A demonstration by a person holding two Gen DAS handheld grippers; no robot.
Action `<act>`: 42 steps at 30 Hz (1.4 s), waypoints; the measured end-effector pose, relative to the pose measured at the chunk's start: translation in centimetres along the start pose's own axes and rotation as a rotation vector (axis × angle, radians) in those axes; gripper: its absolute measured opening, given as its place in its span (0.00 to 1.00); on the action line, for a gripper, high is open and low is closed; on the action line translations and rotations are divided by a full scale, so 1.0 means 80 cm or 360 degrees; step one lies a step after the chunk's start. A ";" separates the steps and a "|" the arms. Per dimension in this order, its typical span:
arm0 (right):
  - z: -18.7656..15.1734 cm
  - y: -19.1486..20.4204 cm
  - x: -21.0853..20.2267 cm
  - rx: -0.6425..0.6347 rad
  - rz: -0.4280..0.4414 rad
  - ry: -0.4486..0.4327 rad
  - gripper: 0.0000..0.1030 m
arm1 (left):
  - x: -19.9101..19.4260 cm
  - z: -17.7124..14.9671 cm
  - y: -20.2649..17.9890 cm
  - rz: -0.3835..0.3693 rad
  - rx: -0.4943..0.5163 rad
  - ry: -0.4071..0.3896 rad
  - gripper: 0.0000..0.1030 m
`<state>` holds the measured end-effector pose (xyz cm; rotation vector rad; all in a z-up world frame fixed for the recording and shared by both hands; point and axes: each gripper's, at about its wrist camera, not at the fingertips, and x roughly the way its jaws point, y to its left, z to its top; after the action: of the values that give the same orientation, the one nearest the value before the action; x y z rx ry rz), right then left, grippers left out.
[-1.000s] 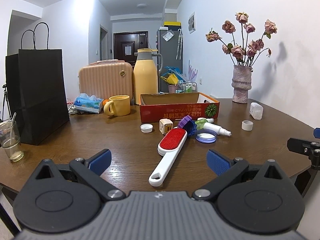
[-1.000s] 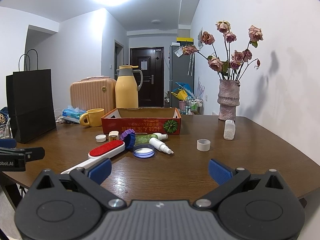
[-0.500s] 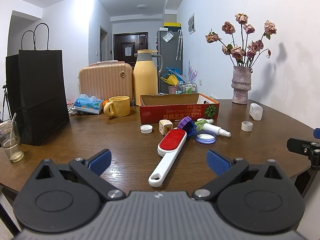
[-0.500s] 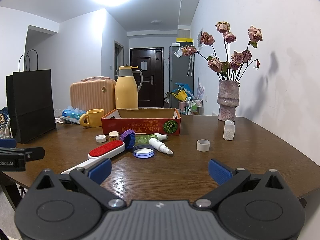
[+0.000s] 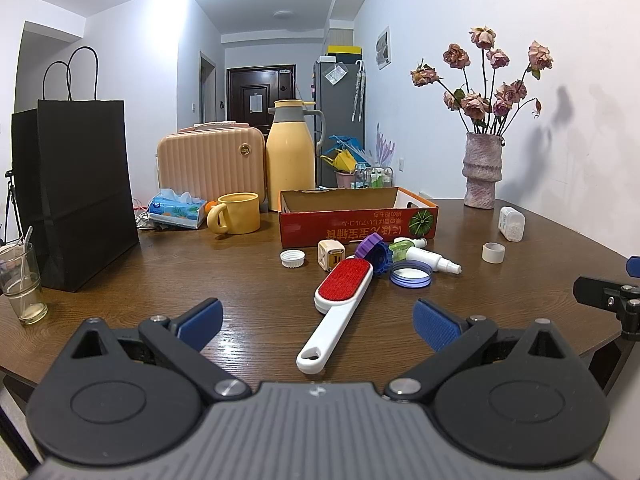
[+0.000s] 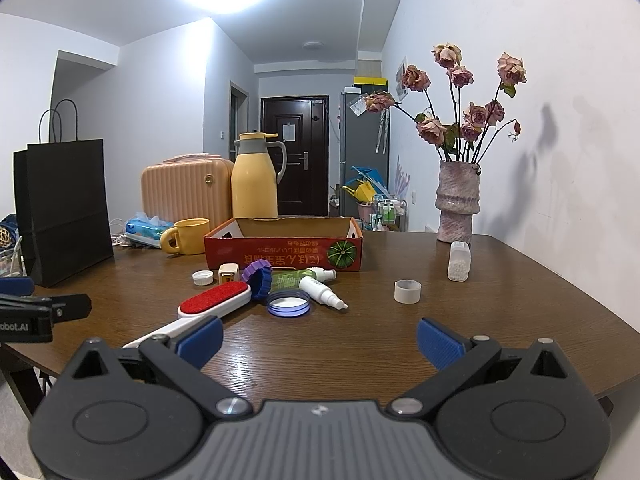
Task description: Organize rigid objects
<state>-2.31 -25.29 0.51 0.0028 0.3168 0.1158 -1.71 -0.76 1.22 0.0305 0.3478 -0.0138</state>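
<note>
A white lint brush with a red pad (image 5: 340,302) (image 6: 212,305) lies on the wooden table, handle toward me. Beyond it are a white cap (image 5: 292,258), a cream cube (image 5: 331,255), a purple lid (image 5: 372,249), a blue ring lid (image 5: 411,273) (image 6: 288,304), a green-labelled bottle (image 6: 298,278) and a white spray bottle (image 5: 434,259). A tape roll (image 6: 407,291) and a white container (image 6: 458,261) lie to the right. An open red cardboard box (image 5: 356,228) (image 6: 280,248) stands behind. My left gripper (image 5: 318,326) is open and empty, near the brush handle. My right gripper (image 6: 320,340) is open and empty.
A black paper bag (image 5: 76,196), a glass (image 5: 20,276), a tissue pack (image 5: 176,210), a yellow mug (image 5: 238,213), a peach case (image 5: 210,164) and a yellow thermos (image 5: 290,160) stand at the left and back. A vase of dried roses (image 5: 482,170) stands at the back right.
</note>
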 end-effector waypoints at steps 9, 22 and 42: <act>0.000 0.000 0.000 -0.0003 -0.0001 -0.0001 1.00 | 0.000 -0.001 0.000 0.0000 -0.0001 -0.0001 1.00; 0.007 0.001 0.023 0.0005 0.0011 0.0034 1.00 | 0.010 0.007 -0.002 -0.0002 0.0000 0.0019 1.00; 0.022 0.001 0.108 0.0006 0.0034 0.0124 1.00 | 0.097 0.019 0.000 -0.0042 0.0037 0.0110 1.00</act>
<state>6.39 -24.19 -0.50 0.0052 0.3947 0.1368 6.11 -0.91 0.01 0.0496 0.4175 -0.0430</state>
